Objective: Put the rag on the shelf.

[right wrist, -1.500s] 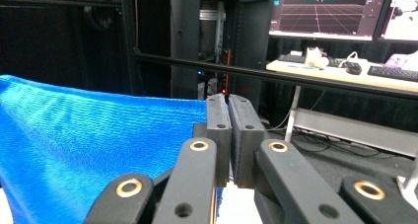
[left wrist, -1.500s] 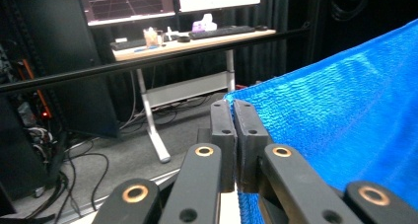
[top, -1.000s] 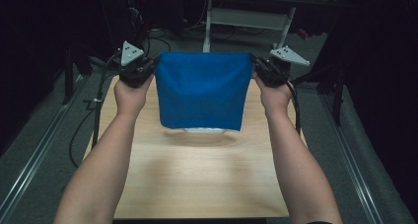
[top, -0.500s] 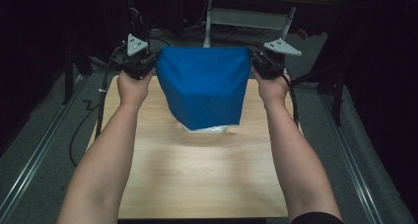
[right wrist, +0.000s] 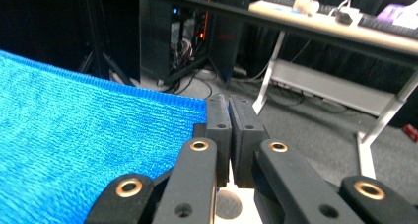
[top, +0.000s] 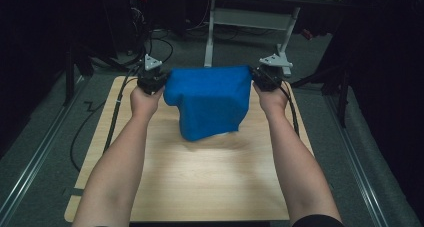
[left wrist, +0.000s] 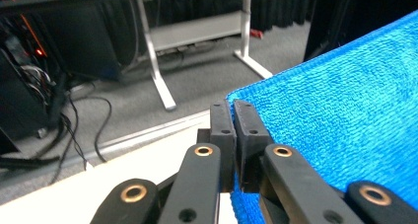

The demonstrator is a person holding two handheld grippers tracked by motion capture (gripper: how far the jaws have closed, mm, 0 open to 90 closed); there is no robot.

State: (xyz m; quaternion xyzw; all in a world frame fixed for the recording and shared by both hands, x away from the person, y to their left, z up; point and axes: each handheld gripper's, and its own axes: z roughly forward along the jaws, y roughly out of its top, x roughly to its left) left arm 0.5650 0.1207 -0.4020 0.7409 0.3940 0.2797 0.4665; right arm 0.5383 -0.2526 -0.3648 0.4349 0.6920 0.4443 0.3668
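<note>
Left claw (top: 161,82) and right claw (top: 256,78) are each clenching a top corner of the blue towel (top: 210,102), which is hanging above the counter (top: 210,182).

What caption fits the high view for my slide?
Two grippers, left and right, hold a blue towel above a wooden table.

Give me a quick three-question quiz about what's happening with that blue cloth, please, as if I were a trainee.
1. True or false: the blue cloth lies flat on the wooden table.
2. What grips each top corner of the cloth?
A. bare fingers
B. a claw
C. a clamp on the table
3. Fill in: the jaws of the left claw and the right claw are ____ on the cloth.

Key: 1 false, it hangs above the table; 2 B; 3 shut.
</note>
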